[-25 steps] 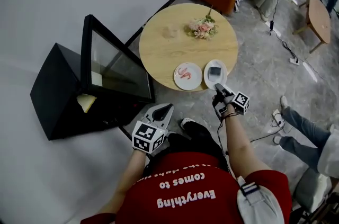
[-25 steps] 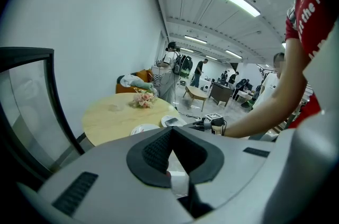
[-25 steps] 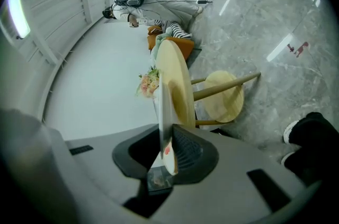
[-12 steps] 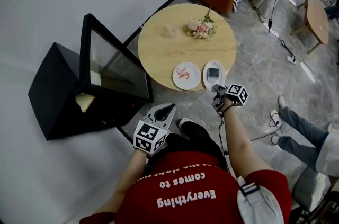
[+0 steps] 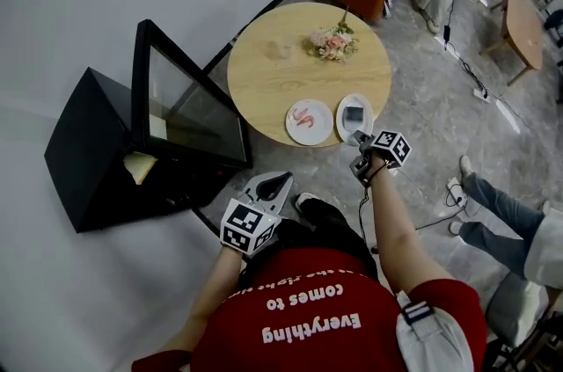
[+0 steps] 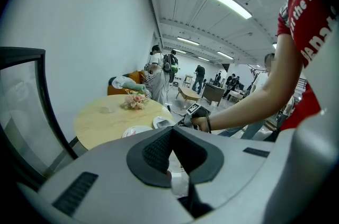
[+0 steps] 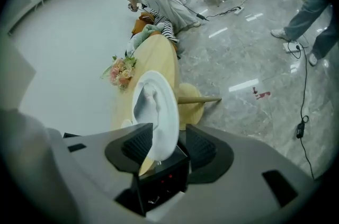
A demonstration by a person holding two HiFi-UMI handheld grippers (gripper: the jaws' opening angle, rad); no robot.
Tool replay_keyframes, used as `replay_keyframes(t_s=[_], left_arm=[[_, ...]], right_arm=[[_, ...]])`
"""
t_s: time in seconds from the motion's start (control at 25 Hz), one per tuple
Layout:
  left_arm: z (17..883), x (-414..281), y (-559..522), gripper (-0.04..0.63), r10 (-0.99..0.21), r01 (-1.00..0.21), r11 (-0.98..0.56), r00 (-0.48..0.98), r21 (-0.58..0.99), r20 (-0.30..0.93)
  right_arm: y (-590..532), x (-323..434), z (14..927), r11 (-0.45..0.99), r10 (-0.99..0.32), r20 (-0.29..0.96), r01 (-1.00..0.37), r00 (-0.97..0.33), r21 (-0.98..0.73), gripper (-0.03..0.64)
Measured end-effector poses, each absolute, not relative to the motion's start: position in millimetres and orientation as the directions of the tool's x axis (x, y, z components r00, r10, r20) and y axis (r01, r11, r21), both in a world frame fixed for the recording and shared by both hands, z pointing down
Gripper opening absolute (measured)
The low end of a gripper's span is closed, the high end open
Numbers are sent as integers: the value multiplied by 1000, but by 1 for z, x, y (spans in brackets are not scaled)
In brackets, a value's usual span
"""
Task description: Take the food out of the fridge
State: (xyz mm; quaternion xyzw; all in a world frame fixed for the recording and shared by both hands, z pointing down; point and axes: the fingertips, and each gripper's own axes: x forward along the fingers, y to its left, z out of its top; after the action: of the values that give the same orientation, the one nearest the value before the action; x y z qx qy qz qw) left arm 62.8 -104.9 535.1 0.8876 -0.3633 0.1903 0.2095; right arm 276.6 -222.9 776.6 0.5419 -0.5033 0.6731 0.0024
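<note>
The left claw (image 6: 171, 128) is pressed closed and empty. The right claw (image 7: 161, 144) has just been opening, its pads loose on either side of the rim of the small white round plate (image 7: 158, 104). The plate, carrying grey food (image 5: 354, 113), sits on the near edge of the round wooden worktop (image 5: 264, 71), where it lay a second ago.

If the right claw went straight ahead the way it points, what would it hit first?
The white plate: its rim already stands inside the right claw, whose jaws have just been opening and seem off it. Behind it lies the round table.
</note>
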Motion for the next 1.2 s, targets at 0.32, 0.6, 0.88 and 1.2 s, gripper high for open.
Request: replay_keyframes(t_s=[0.32, 0.6, 0.88, 1.2], left_arm=[[529, 57, -105, 6, -599, -736, -629, 664, 251, 447], [528, 36, -103, 6, -645, -768, -583, 636, 265, 423], [520, -9, -93, 6, -740, -840, -479, 543, 255, 396], [519, -90, -53, 6, -854, -934, -250, 338, 256, 396]], right_arm=[[-176, 312, 764, -600, -629, 697, -354, -345, -717, 183], [-137, 268, 736, -520, -668, 595, -292, -447, -803, 29], [-147, 97, 655, -314, -590, 161, 41, -791, -948, 11], [-106, -71, 576, -202, -188, -42, 80, -981, -976, 11]])
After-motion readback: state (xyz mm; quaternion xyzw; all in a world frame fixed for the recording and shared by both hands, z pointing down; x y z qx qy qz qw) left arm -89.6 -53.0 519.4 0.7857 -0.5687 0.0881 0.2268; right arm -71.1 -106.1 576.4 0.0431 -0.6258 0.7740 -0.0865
